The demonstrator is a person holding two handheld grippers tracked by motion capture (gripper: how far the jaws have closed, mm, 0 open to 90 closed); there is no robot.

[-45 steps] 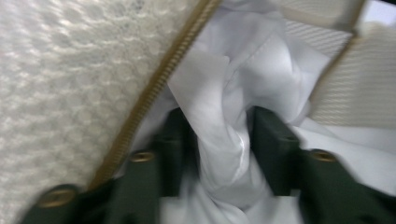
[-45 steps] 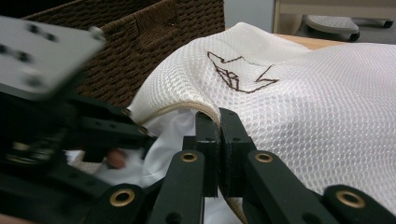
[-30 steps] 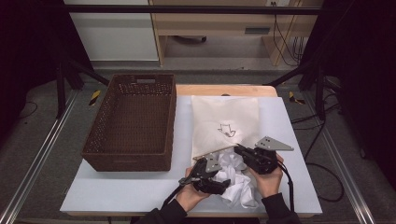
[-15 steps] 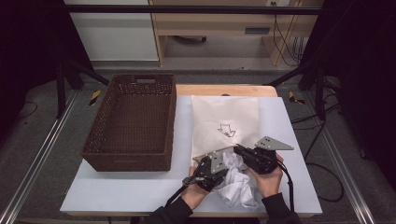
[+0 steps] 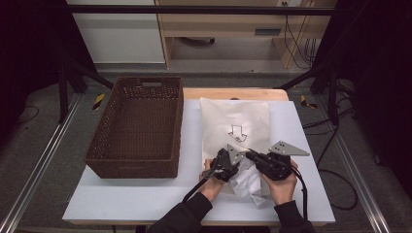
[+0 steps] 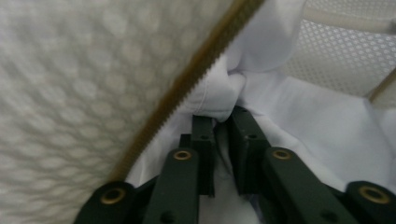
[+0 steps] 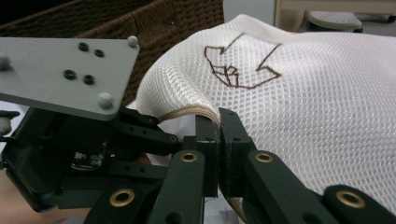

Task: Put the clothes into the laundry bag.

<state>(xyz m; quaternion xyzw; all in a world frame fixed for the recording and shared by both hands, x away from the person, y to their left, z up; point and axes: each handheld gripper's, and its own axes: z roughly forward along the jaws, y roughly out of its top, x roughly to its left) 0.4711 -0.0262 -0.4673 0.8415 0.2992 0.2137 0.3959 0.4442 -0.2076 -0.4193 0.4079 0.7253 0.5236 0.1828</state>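
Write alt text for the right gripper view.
The right gripper is shut on the zippered edge of a white mesh laundry bag printed with a brown arrow. The left gripper, with its grey plate, sits close at left, and a brown wicker basket stands behind.

A dark brown rectangular wicker basket (image 5: 136,126) stands on the left half of the white tabletop (image 5: 145,199), reaching nearly to its far edge, with a handle slot in its far wall. A light wooden board (image 5: 233,93) runs along the tabletop's far edge. Grey floor (image 5: 48,126) surrounds it.
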